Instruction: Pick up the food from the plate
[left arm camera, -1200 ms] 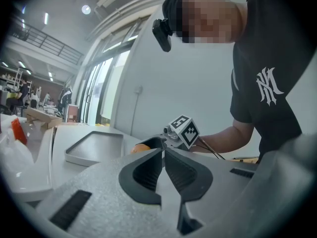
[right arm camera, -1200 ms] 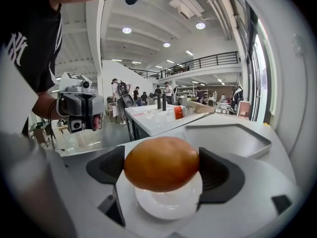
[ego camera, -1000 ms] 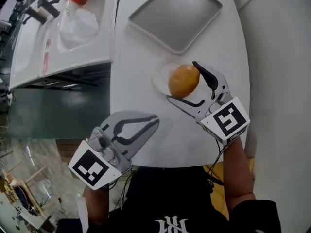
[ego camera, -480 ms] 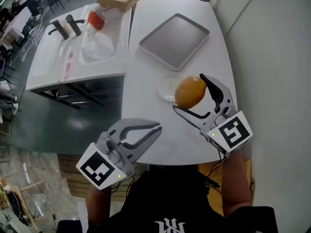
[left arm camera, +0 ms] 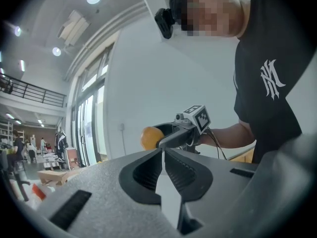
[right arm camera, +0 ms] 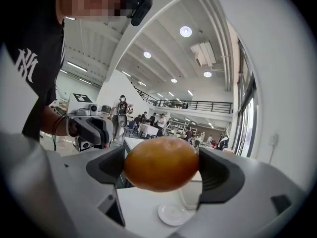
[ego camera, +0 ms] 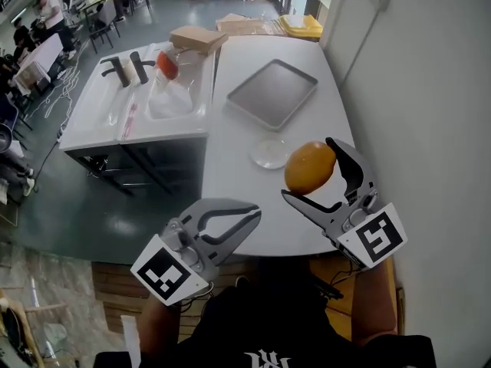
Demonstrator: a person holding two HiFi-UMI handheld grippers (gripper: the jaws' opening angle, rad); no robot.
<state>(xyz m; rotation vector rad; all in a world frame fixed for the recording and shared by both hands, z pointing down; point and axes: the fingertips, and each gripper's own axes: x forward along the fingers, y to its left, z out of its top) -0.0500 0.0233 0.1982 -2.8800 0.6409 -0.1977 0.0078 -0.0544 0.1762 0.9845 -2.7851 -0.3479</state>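
An orange round bun (ego camera: pixel 309 168) hangs in the air, clamped between the jaws of my right gripper (ego camera: pixel 308 169), well above the white table (ego camera: pixel 253 205). In the right gripper view the same bun (right arm camera: pixel 161 163) fills the gap between the jaws of the right gripper (right arm camera: pixel 161 165). The small white plate (ego camera: pixel 270 152) lies bare on the table below; the plate (right arm camera: pixel 173 213) shows under the bun. My left gripper (ego camera: pixel 255 213) hovers at the table's near edge, jaws shut and holding nothing; the left gripper (left arm camera: pixel 163 151) shows tips together.
A grey metal tray (ego camera: pixel 271 93) lies on the table beyond the plate. Left of the table stands a white sink unit (ego camera: pixel 130 106) with taps and a plastic bag. A cardboard box (ego camera: pixel 198 38) sits at the far end. A wall (ego camera: pixel 430 113) runs along the right.
My right gripper has lifted the bun up and away from the plate, toward me. The head view has risen and pulled back. The left gripper stays shut near the table edge.
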